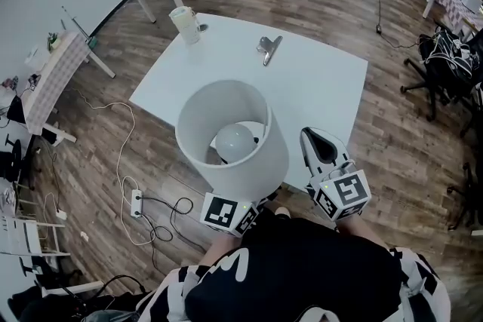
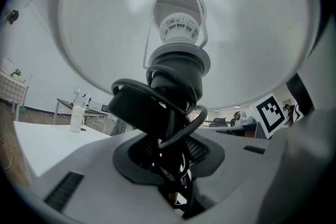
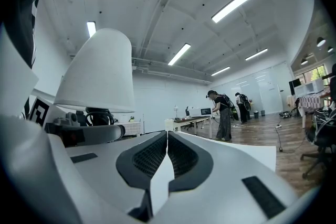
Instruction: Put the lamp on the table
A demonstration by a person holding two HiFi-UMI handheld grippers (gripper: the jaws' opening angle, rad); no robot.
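**Lamp held by its neck over the near edge of the bench.**

We see the left claw (image 2: 169, 157) pinching the lamp (image 1: 260, 162) on the dark neck (image 2: 176, 68) below the socket. The black cord (image 2: 134, 107) is looped round that neck and bunched between the pads. The right claw (image 3: 167, 157) is pressed together on nothing, just beside the lamp. The lamp stands upright over the near edge of the bench (image 1: 317, 79), with its white shade (image 1: 219, 105) open upward around the bulb (image 1: 235, 141). Its base is hidden, so we cannot tell whether it touches the bench. We judge the lamp light but top-heavy: the shade thin and easily dented, the bulb fragile, the cord slack and apt to snag. The stiff neck is the sound place to hold it; the shade is not.
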